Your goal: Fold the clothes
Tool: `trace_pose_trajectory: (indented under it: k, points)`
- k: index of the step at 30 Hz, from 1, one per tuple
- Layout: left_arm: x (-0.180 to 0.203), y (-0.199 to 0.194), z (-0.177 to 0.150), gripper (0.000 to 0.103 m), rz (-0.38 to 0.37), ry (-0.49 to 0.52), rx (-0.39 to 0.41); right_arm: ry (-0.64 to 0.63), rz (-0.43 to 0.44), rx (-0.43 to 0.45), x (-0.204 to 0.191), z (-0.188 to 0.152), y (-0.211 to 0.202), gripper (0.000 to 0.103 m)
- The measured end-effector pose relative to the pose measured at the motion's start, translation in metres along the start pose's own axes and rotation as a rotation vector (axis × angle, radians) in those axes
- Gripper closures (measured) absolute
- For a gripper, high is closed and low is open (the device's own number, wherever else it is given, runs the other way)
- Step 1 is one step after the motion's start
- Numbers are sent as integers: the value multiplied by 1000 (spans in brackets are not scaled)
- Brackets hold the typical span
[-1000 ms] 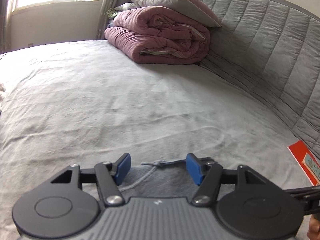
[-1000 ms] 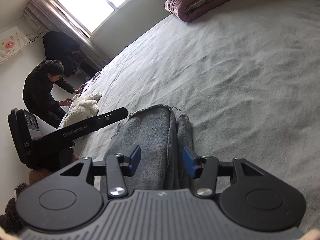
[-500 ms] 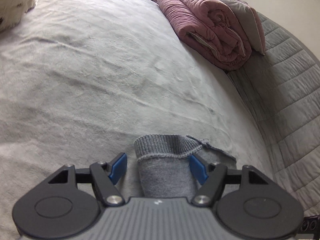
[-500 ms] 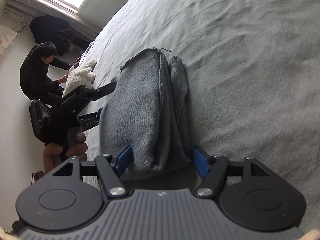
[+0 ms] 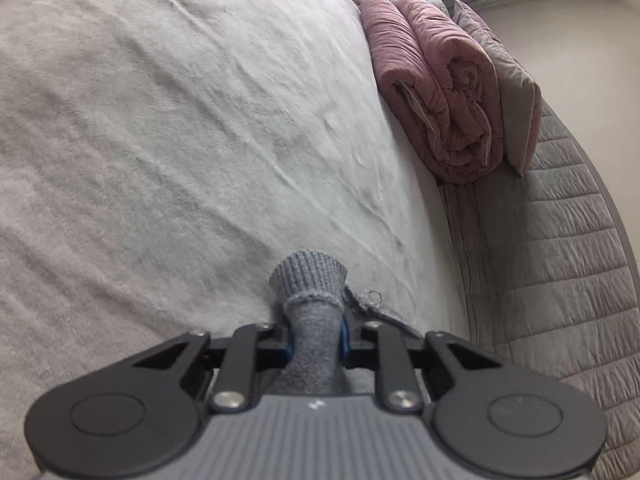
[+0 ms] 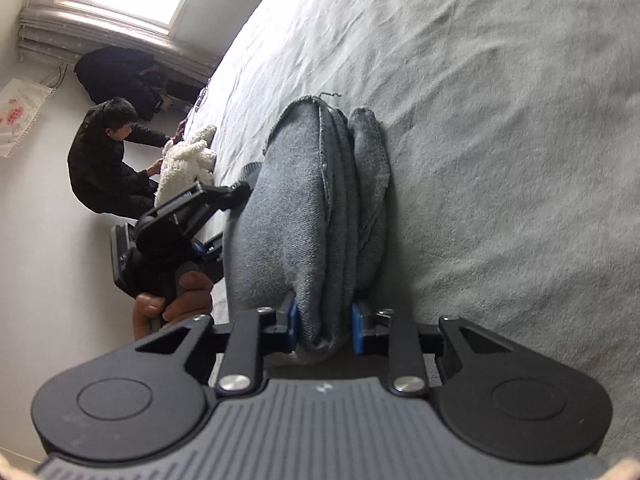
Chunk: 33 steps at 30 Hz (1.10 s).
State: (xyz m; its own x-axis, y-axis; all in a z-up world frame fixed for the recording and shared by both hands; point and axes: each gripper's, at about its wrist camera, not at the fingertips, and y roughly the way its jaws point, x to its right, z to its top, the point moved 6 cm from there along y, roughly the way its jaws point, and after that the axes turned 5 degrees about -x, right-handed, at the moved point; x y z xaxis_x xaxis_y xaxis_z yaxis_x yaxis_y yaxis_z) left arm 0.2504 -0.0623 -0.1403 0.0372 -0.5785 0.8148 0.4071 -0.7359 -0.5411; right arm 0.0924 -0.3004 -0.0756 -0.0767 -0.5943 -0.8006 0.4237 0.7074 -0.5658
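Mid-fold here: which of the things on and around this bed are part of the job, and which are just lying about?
Part of the job:
grey sweater
left gripper, pinching its ribbed cuff
right gripper, clamped on its bunched end

Lying about:
pink quilt
grey pillow
white fluffy garment, handled by a person

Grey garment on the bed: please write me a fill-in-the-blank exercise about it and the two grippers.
1. The left gripper is shut on the ribbed ____ of the grey garment.
2. The right gripper pinches the garment's bunched end between its ____ pads.
3. The garment lies on the ____.
4. The folded quilt by the headboard is ____ in colour.

Missing words: cuff; blue; bed; pink
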Motion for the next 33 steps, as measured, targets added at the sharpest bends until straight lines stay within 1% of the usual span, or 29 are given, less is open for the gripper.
trace_pose_trajectory:
  k: [5,7,10,12,14,16,17,18,19,20,21,22,23,24,27,30,33]
  points:
    - [13,-17,-9,87,30,-28,18,21,25,45,4,13,-25,77]
    - [17,-24,-17,87,38,-39,21,41,36,77,8,20,-39,78]
    - [17,-32,-33,87,54,-70,-6,77,33,128,19,31,-56,79]
    - [16,-32,-43,87,57,-87,-36,87,-2,155,27,36,-63,79]
    - [16,-30,-50,85,84,-57,-55,84,-62,178,36,39,-67,78]
    - [15,-30,-52,77,126,-6,-63,62,-124,176,39,36,-62,75]
    - [15,-32,-50,73,153,24,-57,54,-142,176,39,35,-60,70]
    - [16,-34,-48,65,172,53,-53,47,-156,179,37,35,-61,66]
    - [17,-39,-44,58,176,81,-49,39,-169,182,35,35,-62,63]
    - [20,-42,-39,55,175,109,-44,30,-175,189,33,35,-65,55]
    - [24,-43,-34,49,172,138,-39,18,-171,201,30,35,-69,47]
    - [29,-45,-29,42,168,166,-35,11,-166,210,28,35,-73,44]
    - [32,-45,-24,39,164,192,-37,10,-161,213,27,34,-76,39]
    - [35,-42,-20,36,161,215,-46,13,-160,210,28,32,-78,39]
    - [44,-29,-10,35,152,280,-79,48,-154,172,31,28,-77,39]
    - [47,-5,-8,35,147,312,-142,63,-135,105,32,23,-69,39]
    - [43,18,-10,35,148,313,-203,67,-109,28,32,17,-54,39]
